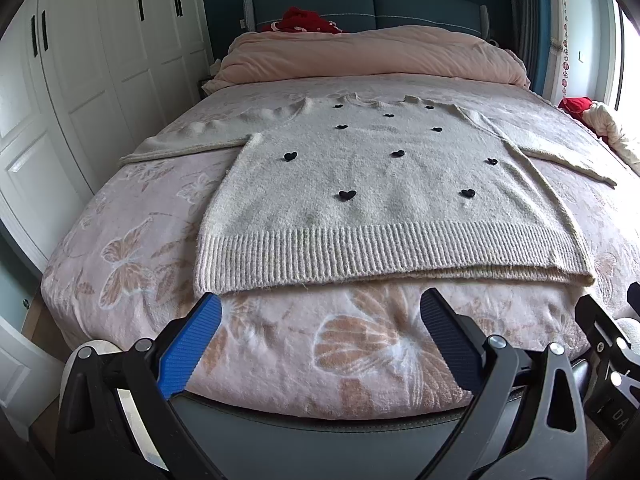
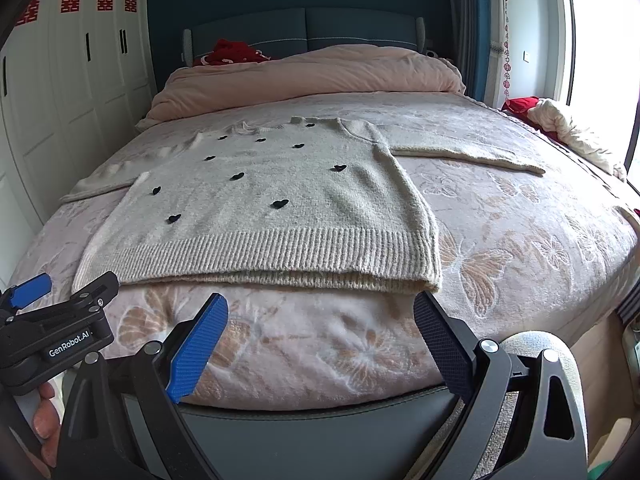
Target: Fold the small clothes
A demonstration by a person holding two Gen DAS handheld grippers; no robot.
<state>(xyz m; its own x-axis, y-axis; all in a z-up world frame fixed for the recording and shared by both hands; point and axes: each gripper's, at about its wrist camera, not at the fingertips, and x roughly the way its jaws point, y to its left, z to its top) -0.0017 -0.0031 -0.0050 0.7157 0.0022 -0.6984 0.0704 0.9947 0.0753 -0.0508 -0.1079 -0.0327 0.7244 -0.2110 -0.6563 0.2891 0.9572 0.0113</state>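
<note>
A cream knit sweater [image 1: 360,188] with small black hearts lies flat on the bed, face up, sleeves spread to both sides, ribbed hem nearest me. It also shows in the right wrist view [image 2: 272,208]. My left gripper [image 1: 320,304] is open and empty, just short of the hem's left part. My right gripper [image 2: 320,304] is open and empty, just short of the hem's right corner. The left gripper [image 2: 24,300] also shows at the left edge of the right wrist view.
The bed has a pink butterfly blanket [image 1: 280,336] and a rolled pink duvet [image 1: 360,56] at the headboard. White wardrobes [image 1: 80,80] stand at the left. Red and cream clothes [image 2: 560,128] lie at the bed's right edge. A dark footboard [image 1: 320,424] runs below the grippers.
</note>
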